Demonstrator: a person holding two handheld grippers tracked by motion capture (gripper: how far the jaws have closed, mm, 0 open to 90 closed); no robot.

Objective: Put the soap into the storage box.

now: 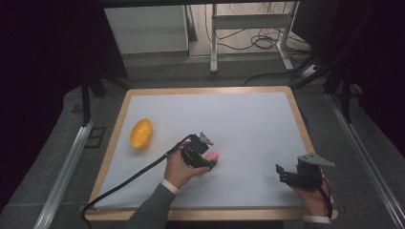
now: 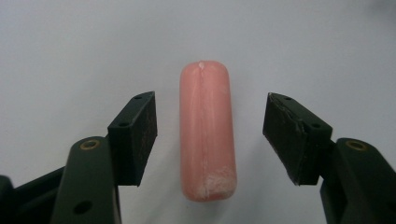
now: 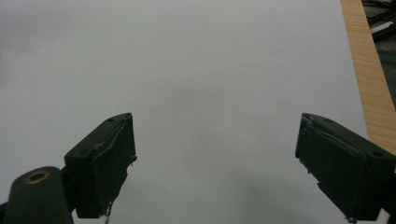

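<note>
Two sets of tongs work over the white table (image 1: 248,119). The left tongs (image 2: 210,135) straddle a pink sausage (image 2: 207,135) that lies flat on the sheet, lengthwise between the jaws, with a clear gap on either side: the pads are spread and touch nothing. In the high view the left tongs (image 1: 209,161) sit near the table's middle, the sausage (image 1: 212,156) peeking out at their tip. The right tongs (image 3: 215,163) are spread wide over bare sheet, close to the wooden edge; in the high view they (image 1: 282,172) rest well apart from the sausage. A yellow bowl (image 1: 141,133) lies tipped toward the left edge.
</note>
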